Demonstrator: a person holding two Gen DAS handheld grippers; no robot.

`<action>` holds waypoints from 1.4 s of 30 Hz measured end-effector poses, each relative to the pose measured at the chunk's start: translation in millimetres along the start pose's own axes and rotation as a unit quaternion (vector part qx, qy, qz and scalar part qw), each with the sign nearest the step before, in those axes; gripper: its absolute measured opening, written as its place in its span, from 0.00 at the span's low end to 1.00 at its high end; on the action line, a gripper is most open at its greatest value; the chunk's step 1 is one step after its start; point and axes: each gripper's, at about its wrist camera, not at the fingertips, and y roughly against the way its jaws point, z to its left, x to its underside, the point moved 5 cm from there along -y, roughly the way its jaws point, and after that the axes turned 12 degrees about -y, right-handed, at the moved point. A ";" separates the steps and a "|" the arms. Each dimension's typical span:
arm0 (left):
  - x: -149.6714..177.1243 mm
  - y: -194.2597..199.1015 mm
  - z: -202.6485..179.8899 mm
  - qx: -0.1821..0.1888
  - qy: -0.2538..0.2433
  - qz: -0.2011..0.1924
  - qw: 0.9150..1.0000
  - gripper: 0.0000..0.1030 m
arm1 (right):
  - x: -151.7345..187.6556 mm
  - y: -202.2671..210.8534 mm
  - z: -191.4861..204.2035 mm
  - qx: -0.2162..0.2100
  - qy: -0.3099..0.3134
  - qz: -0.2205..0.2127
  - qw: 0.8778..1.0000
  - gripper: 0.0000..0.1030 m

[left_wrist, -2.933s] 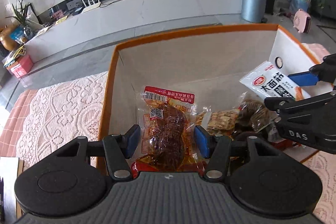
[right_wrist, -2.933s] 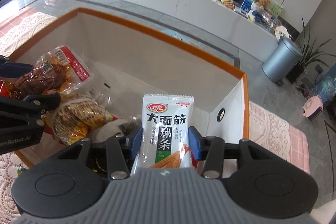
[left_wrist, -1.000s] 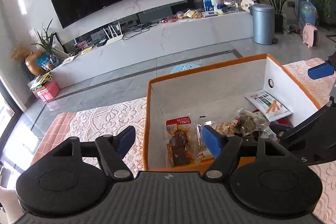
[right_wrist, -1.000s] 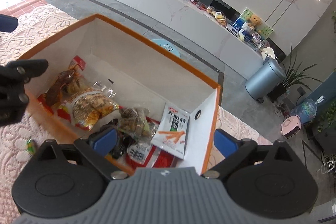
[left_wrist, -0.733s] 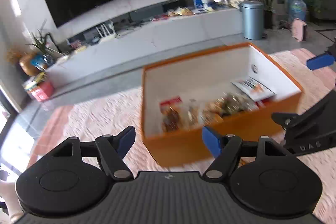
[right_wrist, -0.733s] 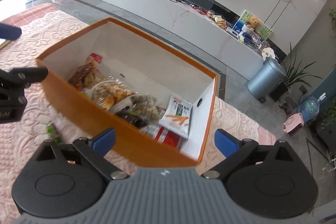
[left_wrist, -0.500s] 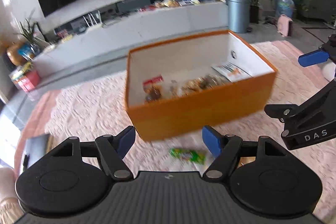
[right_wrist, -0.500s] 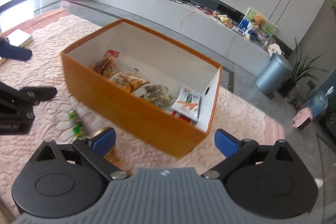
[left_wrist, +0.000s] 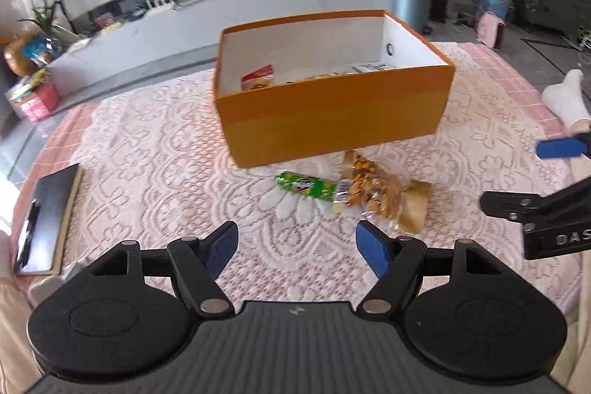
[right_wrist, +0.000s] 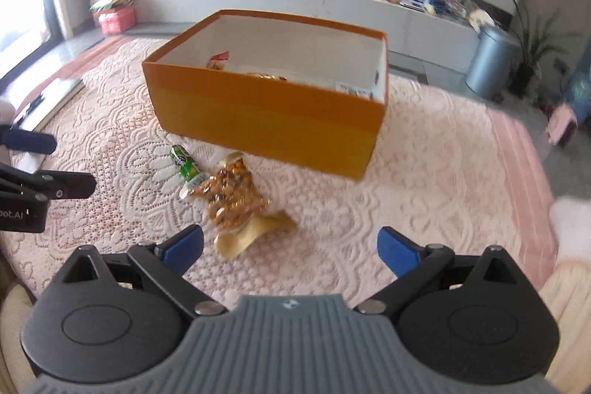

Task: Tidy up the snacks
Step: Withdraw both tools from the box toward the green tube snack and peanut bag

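Snacks left to sort lie on the lace tablecloth just in front of the orange box: a green wrapped bar, a clear bag of golden nuts touching its end, and a pale flat packet partly tucked under the bag. The box itself already holds several packets; a red-topped one leans near its left wall and a white one lies toward the right end.

My reading is that the step in hand is going for the next loose item, since both tools are empty and face the little heap. The left gripper hangs low over the cloth with its blue pads spread wide, the green bar and the bag roughly ahead of the gap. The right gripper is spread wider still, with the pale packet and the nut bag just beyond its left pad.

The next move, I'd say, calls for dropping one tool onto a single item and closing across its narrow side. The three lie overlapped, so a careless pinch could drag a neighbour along. The bag looks slippery and loose-filled; gripping its crimped end may hold better than its belly. A dark notebook lies well off to the left.
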 end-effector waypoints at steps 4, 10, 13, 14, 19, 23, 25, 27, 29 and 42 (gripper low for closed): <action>14.2 1.3 -4.5 0.015 0.023 -0.015 1.000 0.83 | 18.8 2.3 -5.2 -0.007 -0.042 -0.018 0.999 0.95; 26.2 -3.9 -10.1 0.020 0.037 -0.034 0.999 0.83 | 42.1 -0.6 0.1 -0.006 -0.063 -0.050 0.997 0.95; 29.9 -13.2 -9.0 0.036 0.053 -0.034 0.997 0.82 | 50.7 -5.9 2.5 -0.020 -0.077 -0.063 0.995 0.95; 30.9 -15.6 -8.0 0.038 0.058 -0.037 0.997 0.82 | 52.3 -7.0 1.3 -0.022 -0.081 -0.064 0.994 0.95; 34.4 -23.9 -3.2 0.044 0.072 -0.054 0.995 0.82 | 57.1 -22.8 3.2 -0.011 -0.079 -0.066 0.995 0.95; 35.6 -32.6 1.2 0.051 0.085 -0.063 0.993 0.82 | 59.3 -35.5 1.3 0.002 -0.083 -0.069 0.994 0.94; 36.7 -39.4 2.1 0.054 0.088 -0.060 0.993 0.82 | 60.1 -43.3 -0.1 0.003 -0.090 -0.065 0.994 0.94; 38.6 -46.7 1.9 0.053 0.088 -0.057 0.993 0.81 | 61.6 -48.9 -2.2 0.003 -0.099 -0.062 0.993 0.93; 40.3 -52.9 2.0 0.053 0.088 -0.052 0.993 0.81 | 61.3 -55.7 -4.1 0.000 -0.104 -0.056 0.993 0.92; 35.3 -80.4 5.9 0.046 0.078 -0.024 0.996 0.74 | 29.8 -96.6 31.2 -0.039 0.008 -0.043 0.998 0.90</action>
